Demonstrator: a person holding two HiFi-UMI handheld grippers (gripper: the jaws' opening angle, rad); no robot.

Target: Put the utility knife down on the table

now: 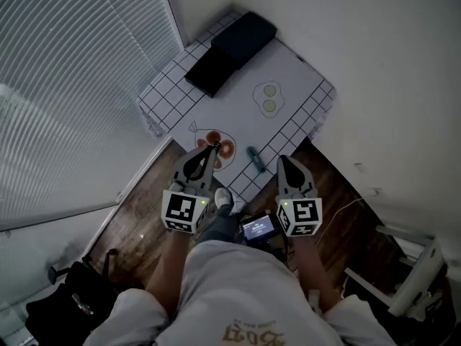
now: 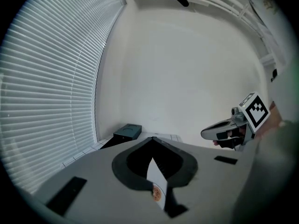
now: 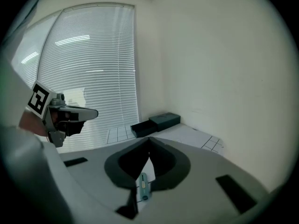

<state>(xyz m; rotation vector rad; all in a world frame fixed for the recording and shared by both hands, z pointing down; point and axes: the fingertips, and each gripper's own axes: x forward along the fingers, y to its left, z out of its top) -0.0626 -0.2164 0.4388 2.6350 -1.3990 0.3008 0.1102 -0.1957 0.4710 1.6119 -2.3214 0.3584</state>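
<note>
Shorts (image 1: 238,280) are filling the bottom of the head view, closest to the lens. Blinds (image 1: 65,85) are running along the far left.

Left gripper (image 1: 214,148) is hanging over the near edge of the table (image 1: 302,71). Its jaws are sitting together, with nothing between them. A red print (image 1: 225,150) on the cloth is lying just under its tips.

Knife (image 1: 254,154) is lying flat on the cloth, between the two grippers and nearer the right one, just ahead and left of its tips. It is touching neither gripper. The right gripper view is showing it through the opening behind the tips.

Right gripper (image 1: 282,159) is holding level with the left one. Its jaws are closed and empty.

Black boxes (image 1: 230,49) are sitting well ahead of both grippers, at the table's far end.
</note>
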